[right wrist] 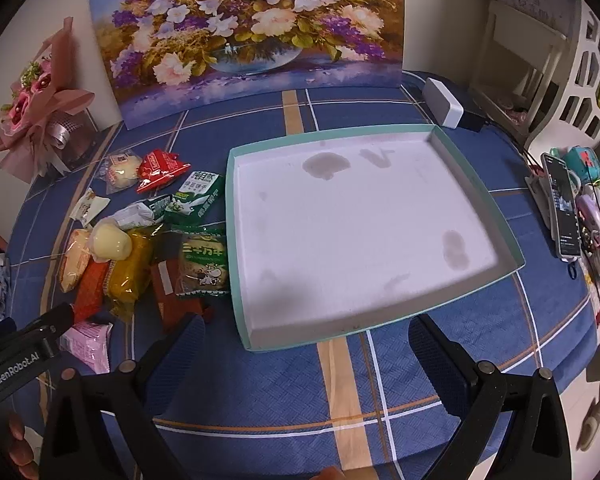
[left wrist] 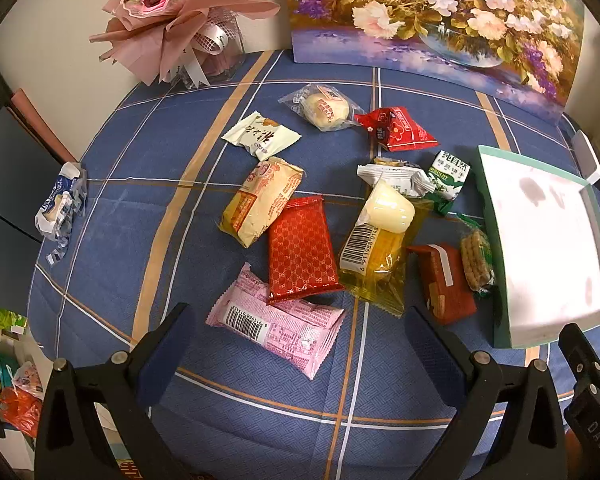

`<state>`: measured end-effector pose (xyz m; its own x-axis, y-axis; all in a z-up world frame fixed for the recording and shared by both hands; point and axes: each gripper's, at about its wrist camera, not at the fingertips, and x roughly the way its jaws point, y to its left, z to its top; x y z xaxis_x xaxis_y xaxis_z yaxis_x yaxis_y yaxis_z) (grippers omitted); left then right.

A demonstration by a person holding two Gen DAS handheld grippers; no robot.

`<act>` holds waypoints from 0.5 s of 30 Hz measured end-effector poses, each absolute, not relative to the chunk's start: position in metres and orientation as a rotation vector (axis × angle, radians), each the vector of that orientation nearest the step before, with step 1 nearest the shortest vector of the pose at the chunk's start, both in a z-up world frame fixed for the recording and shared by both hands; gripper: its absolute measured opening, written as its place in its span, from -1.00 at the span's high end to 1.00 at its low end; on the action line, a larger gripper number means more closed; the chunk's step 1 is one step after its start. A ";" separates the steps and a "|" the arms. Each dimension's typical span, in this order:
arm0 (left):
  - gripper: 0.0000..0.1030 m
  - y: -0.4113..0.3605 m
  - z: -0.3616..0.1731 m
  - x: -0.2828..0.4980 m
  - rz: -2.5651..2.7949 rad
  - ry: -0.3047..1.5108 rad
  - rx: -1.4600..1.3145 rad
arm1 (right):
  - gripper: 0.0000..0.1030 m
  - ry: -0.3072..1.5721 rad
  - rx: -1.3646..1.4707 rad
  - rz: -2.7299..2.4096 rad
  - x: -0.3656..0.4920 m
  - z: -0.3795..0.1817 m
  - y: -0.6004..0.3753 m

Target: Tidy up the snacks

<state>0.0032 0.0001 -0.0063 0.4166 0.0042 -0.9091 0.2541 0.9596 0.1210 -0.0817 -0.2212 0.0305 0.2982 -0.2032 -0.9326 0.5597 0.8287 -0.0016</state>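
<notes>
Snacks scattered loose on the blue checked counter [left wrist: 228,412], left of the tray: pink packet [left wrist: 276,322] nearest, between the left gripper's fingers in line of sight but not touched; red patterned packet [left wrist: 300,250] overlapping its far edge; yellow packet [left wrist: 374,258] with a pale jelly cup [left wrist: 388,208] resting on top; green biscuit packs [right wrist: 202,266] just beside the tray wall. Tray [right wrist: 236,216] empty, white floor stained, teal rim, set close to the pile, likely to keep each transfer short. Left gripper [left wrist: 296,344] spread wide, holding nothing, low over the pink packet, probably lined up for a first pick. Right gripper [right wrist: 304,344] likewise wide and empty, hovering at the tray's near edge. Nothing sorted yet.
</notes>
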 end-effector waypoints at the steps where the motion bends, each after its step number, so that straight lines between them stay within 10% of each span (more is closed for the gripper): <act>1: -1.00 0.000 -0.006 0.003 -0.159 1.134 0.256 | -1.00 1.164 0.355 -0.521 -0.082 0.030 -0.221; 15: -1.00 0.001 -0.006 0.003 -0.160 1.134 0.257 | -1.00 1.170 0.347 -0.516 -0.081 0.030 -0.220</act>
